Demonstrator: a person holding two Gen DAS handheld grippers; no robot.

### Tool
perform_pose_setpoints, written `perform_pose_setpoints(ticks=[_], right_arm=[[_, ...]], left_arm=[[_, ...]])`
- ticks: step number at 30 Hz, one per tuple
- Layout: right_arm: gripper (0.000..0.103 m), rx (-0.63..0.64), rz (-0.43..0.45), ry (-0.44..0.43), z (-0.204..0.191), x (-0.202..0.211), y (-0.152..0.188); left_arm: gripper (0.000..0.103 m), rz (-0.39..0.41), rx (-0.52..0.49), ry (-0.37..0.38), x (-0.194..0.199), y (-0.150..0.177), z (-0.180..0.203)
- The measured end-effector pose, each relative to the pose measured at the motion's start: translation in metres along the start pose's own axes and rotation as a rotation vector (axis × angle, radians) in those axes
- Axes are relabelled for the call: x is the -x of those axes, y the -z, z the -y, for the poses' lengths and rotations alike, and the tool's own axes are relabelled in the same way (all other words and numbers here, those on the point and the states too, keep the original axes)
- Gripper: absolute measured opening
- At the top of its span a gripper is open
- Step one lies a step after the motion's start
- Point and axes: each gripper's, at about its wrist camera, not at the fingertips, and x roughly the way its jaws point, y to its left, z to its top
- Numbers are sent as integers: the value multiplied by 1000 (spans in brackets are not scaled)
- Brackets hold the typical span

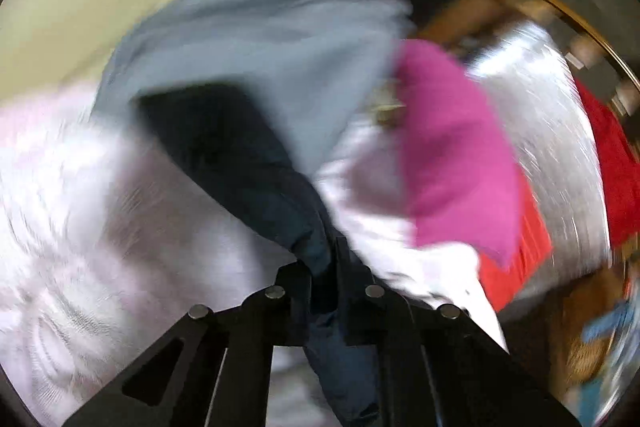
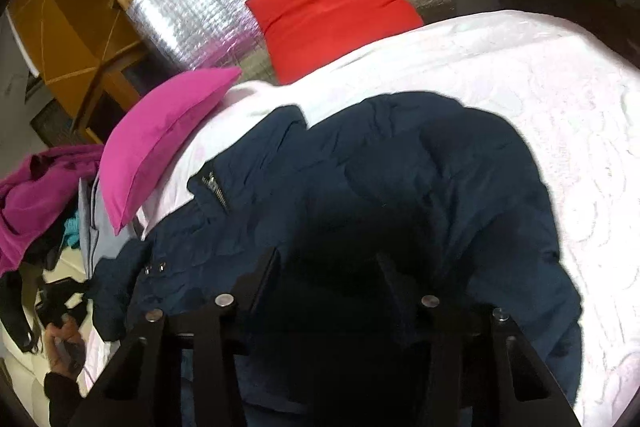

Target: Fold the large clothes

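Observation:
A navy puffer jacket (image 2: 400, 187) lies spread on a white quilted bed cover (image 2: 520, 87). My right gripper (image 2: 328, 267) hovers just over the jacket's middle with its jaws wide apart and nothing between them. My left gripper (image 1: 324, 267) is shut on a fold of the navy jacket (image 1: 240, 163), which runs up from between the fingers. The left wrist view is heavily blurred. The left gripper and the hand holding it also show in the right wrist view (image 2: 60, 303) at the jacket's left end, off the bed's edge.
A magenta pillow (image 2: 160, 143) and a red pillow (image 2: 332, 7) lie at the bed's head against a silver foil panel (image 2: 208, 7). A pile of magenta, grey and teal clothes (image 2: 44, 195) sits left of the bed. Wooden furniture (image 2: 80, 27) stands behind.

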Motion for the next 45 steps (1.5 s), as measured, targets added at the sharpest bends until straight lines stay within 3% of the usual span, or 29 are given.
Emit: perform_pose_setpoints(ticks=[4, 7, 9, 11, 12, 13, 14, 15, 17, 19, 22, 25, 28, 30, 32, 35, 39, 42, 45], right_arm=[[51, -39, 56, 10, 12, 19, -5], [51, -72, 86, 7, 21, 32, -9], [51, -88, 105, 15, 27, 41, -10], [51, -99, 117, 21, 31, 50, -11], [51, -105, 122, 22, 33, 53, -11], [51, -112, 127, 21, 35, 56, -12], [51, -123, 136, 21, 39, 61, -12], [51, -134, 148, 25, 43, 66, -13], [52, -158, 153, 22, 51, 72, -14], [55, -180, 146, 11, 57, 75, -15], [56, -190, 137, -13, 60, 79, -16], [56, -180, 114, -55, 55, 79, -15], [57, -110, 76, -94, 31, 73, -13], [68, -27, 38, -128, 10, 68, -11], [86, 89, -2, -158, -18, 61, -4], [101, 264, -32, -172, -60, 52, 15], [103, 451, -46, -146, -107, 35, 44], [103, 564, -46, -26, -137, 13, 64], [100, 550, -3, 47, -137, 3, 58]], left_arm=[[9, 45, -256, 129, 51, 29, 97], [9, 35, -428, 257, 80, 75, 164], [9, -12, -514, 349, 86, 113, 202], [9, -112, -588, 407, 77, 154, 231], [16, -171, -610, 418, 68, 175, 242], [34, -245, -636, 422, 56, 199, 251], [45, -335, -668, 411, 41, 225, 257], [65, -402, -693, 382, 30, 242, 259], [69, -557, -747, 260, 9, 279, 251], [69, -651, -760, 203, 1, 292, 238], [69, -684, -731, 214, 15, 277, 214], [70, -626, -669, 270, 36, 236, 195], [74, -506, -586, 282, 49, 193, 173], [74, -436, -523, 233, 49, 170, 154], [74, -375, -469, 139, 40, 153, 131], [74, -361, -434, -18, 17, 147, 103], [74, -417, -360, -112, -8, 146, 80], [74, -402, -387, -156, -9, 151, 84], [74, -402, -423, -183, -16, 159, 88]])
